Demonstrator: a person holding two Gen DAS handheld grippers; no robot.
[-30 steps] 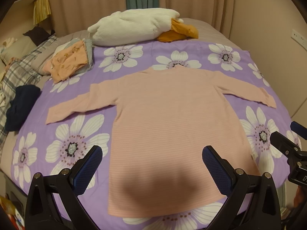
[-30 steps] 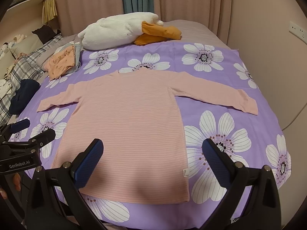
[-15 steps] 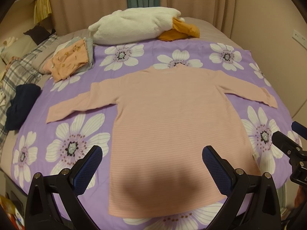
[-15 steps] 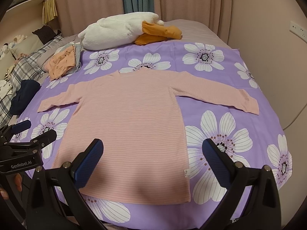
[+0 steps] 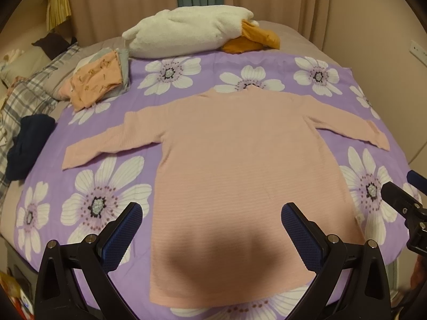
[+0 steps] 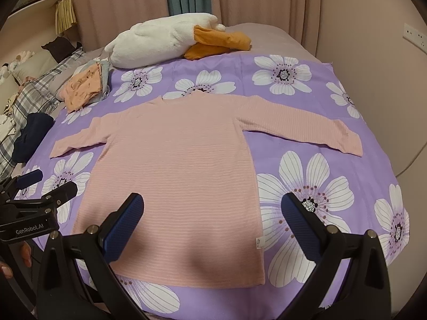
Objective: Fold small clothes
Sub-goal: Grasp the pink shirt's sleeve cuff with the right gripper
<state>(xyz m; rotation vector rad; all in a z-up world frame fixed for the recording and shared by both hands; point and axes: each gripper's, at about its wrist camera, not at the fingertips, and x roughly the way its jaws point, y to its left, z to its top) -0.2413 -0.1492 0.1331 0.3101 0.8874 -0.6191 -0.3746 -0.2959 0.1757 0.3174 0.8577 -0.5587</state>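
Observation:
A pink long-sleeved shirt (image 5: 240, 165) (image 6: 176, 165) lies flat on the purple flowered sheet (image 5: 106, 186) (image 6: 307, 176), both sleeves spread out to the sides, collar at the far end. My left gripper (image 5: 212, 224) hovers open over the shirt's lower hem, holding nothing. My right gripper (image 6: 212, 221) is open above the hem's right half, also holding nothing. Each gripper shows at the edge of the other's view: the right gripper (image 5: 405, 194) at the right, the left gripper (image 6: 46, 184) at the left.
A stack of folded clothes (image 5: 98, 80) (image 6: 85, 88) sits at the far left of the sheet. A white plush pillow (image 5: 186, 33) and orange cloth (image 5: 253, 38) lie at the head of the bed. A dark navy garment (image 5: 29, 144) and plaid bedding (image 5: 24, 98) are at the left. A wall runs along the right.
Both grippers have drifted slightly forward over the shirt; it sits a little lower in both views. Nothing was grasped and the shirt has not moved.

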